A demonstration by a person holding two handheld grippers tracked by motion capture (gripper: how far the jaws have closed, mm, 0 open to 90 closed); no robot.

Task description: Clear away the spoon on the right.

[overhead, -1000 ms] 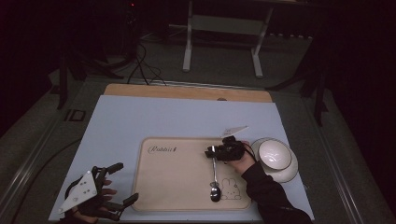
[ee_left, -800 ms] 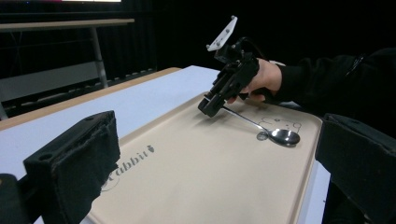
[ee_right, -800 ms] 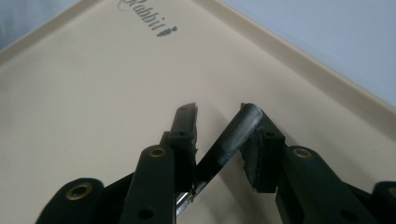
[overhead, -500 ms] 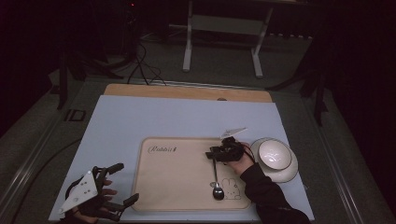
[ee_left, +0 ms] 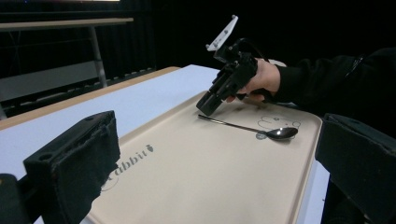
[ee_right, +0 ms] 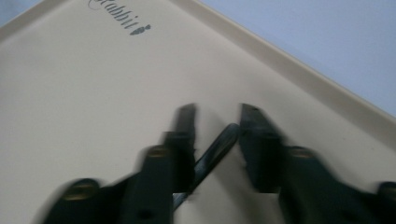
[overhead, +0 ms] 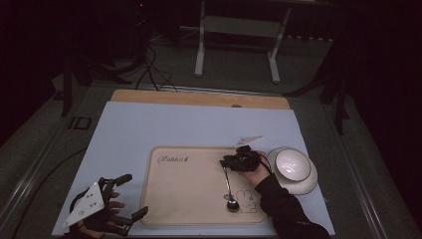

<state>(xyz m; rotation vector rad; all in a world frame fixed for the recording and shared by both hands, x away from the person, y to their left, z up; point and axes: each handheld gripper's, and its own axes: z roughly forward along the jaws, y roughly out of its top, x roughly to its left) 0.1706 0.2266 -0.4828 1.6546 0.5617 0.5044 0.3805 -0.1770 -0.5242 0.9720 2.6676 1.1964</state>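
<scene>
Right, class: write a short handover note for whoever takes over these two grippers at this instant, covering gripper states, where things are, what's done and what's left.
Left gripper: open, empty, by the tray's near left corner.
Right gripper: jaws astride the spoon's handle end, just been closing, not yet clamped.
Spoon lies flat on the tray, head by the rabbit drawing. White bowl sits on its plate, right of the tray.
Done: jaws lined up.
Left: grip and probably lift the spoon.

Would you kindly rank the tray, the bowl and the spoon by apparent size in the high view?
1. Beige tray, plainly largest.
2. White bowl.
3. Spoon, thinnest, though nearly as long as the bowl is wide.
</scene>
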